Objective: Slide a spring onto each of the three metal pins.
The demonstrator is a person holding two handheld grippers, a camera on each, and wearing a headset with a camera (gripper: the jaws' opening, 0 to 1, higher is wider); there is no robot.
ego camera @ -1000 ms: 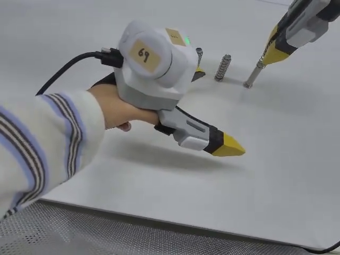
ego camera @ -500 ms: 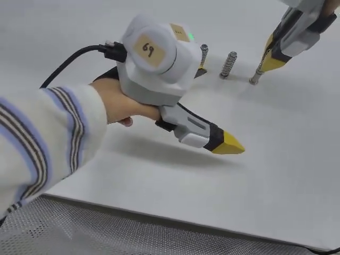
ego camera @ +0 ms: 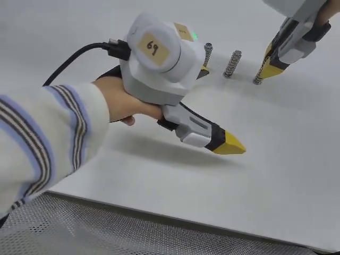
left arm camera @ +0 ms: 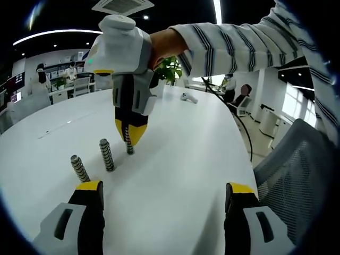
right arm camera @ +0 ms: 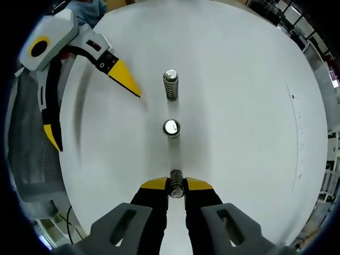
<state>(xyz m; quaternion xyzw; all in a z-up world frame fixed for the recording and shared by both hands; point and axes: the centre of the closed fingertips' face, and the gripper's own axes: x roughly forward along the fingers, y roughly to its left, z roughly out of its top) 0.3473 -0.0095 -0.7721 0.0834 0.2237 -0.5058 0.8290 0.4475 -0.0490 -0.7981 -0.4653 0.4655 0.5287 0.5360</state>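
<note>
— Where do we have the right hand-held gripper [ego camera: 272,69]?

— We hold it at the end of the row, tilted down from above, with its jaws clenched on the spring [left arm camera: 128,144]. That spring sits around the third pin [right arm camera: 176,192] and runs down near the white surface [ego camera: 276,175].

— And the rest of the row?

— In the right gripper view we look straight along it. The middle pin [right arm camera: 171,127] comes next, then the far pin [right arm camera: 170,75], and all three stand in one line, apart from each other. Both of these are upright with coils around them: the middle spring [left arm camera: 107,155] and the far spring [left arm camera: 79,168].

— What of our left hand-held gripper [left arm camera: 166,187]?

— Released. Its jaws are spread wide, with bare surface between them. Our left hand [ego camera: 126,103] grips it low over the surface, with a striped sleeve [ego camera: 48,138] behind it and a black cable [ego camera: 74,59] running from its back.

— How close is it to the row?

— In its own view the far spring stands just beyond one yellow jaw tip. The other tip points out over open surface, well apart from the pins.
</note>
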